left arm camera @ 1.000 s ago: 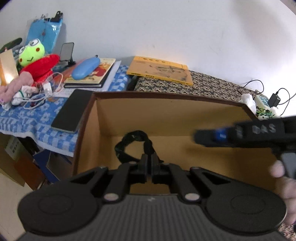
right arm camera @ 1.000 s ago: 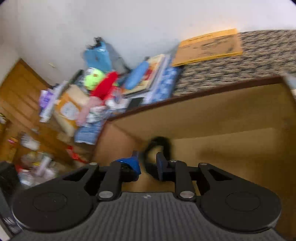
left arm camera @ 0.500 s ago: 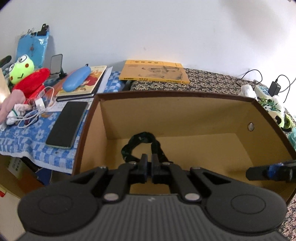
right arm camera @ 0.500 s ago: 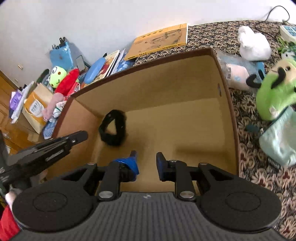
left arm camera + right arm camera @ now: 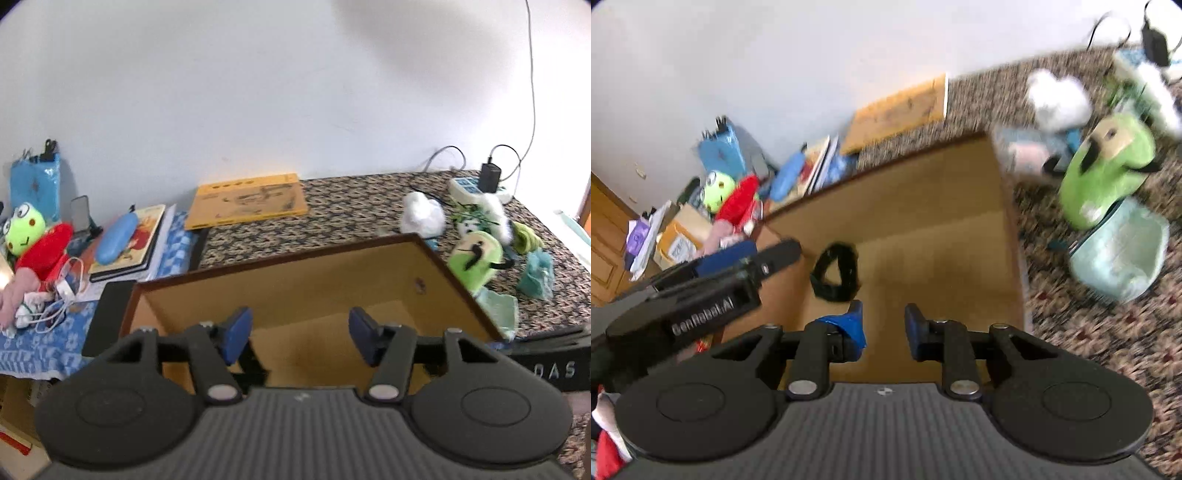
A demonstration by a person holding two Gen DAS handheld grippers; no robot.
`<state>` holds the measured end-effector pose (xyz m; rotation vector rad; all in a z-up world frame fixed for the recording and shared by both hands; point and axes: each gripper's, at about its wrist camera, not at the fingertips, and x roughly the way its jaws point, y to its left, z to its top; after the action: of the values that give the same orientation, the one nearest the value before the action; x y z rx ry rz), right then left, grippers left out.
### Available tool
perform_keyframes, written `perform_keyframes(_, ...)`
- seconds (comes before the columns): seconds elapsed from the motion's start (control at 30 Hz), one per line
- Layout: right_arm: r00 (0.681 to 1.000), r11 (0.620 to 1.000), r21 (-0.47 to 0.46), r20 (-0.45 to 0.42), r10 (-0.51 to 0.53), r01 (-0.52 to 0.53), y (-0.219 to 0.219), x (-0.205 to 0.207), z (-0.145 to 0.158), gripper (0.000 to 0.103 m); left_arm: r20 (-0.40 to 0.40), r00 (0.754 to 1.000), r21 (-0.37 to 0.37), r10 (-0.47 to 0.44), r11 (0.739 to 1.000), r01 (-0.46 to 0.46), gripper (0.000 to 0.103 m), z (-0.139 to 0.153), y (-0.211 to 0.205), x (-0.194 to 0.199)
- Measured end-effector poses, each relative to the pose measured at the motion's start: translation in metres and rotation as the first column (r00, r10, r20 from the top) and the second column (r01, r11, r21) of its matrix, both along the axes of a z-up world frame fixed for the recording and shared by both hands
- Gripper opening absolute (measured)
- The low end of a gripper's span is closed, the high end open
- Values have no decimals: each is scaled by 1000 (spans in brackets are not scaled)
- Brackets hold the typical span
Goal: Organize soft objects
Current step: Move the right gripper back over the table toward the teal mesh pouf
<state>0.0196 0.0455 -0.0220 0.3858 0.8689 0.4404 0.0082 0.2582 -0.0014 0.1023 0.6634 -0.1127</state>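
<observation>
Blue rubber pads tip both tools. The left gripper (image 5: 300, 334) has its jaws opening, with nothing between them; only the bare floor of the open brown cardboard box (image 5: 321, 258) shows in the gap. The right gripper (image 5: 882, 326) has its jaws a short way apart and widening slightly, likewise empty.

Ahead of the right gripper and slightly to its left, a black fabric loop band (image 5: 834, 271) lies on the box floor, apart from both tools. The left gripper (image 5: 713, 291) enters the right wrist view from the left, over the box's left wall.

The remaining soft items lie outside the box, beyond its right wall. Nearest that wall, forward and to the right of the right gripper, stands a lime-green plush toy with a cream face (image 5: 1108, 170). Its long axis runs diagonally, from lower left up to the right. A pale mint fabric pouch (image 5: 1119, 254) lies just below it, touching or nearly so. A white fluffy plush (image 5: 1056, 99) lies farther ahead.

Judgement: the right gripper is the nearer tool to this group; the box stands between the left gripper and the group. The jaws likely need more opening to span the plush body.
</observation>
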Motion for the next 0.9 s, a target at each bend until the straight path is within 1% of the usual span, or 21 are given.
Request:
perform_keyframes(0.07, 998, 999, -29, 60, -25, 26, -13, -5, 7, 8, -10, 1000, 2, 1, 1000, -1, 61, 5, -12, 0)
perform_keyframes(0.13, 993, 997, -59, 109, -45, 51, -27, -10, 14, 8, -21, 1000, 29, 14, 999, -13, 61, 8, -28, 0)
perform_keyframes(0.3, 977, 987, -108, 193, -93, 116, -60, -19, 19, 10, -68, 997, 65, 26, 998, -22, 62, 11, -68, 5)
perform_keyframes(0.5, 963, 981, -107, 236, -132, 161, -99, -31, 20, 12, -80, 996, 94, 39, 995, -32, 64, 16, -118, 4)
perform_keyframes(0.67, 930, 975, -61, 319, -185, 215, -136, -47, 24, 14, -95, 995, 102, 33, 995, -23, 64, 16, -157, 3)
perform_keyframes(0.73, 930, 974, -69, 319, -183, 216, -149, -48, 26, 14, -98, 995, 106, 33, 994, -22, 64, 17, -173, 3)
perform_keyframes(0.9, 940, 974, -71, 283, -189, 217, -178, -48, 26, 15, -125, 992, 113, 32, 993, -18, 65, 14, -209, 6)
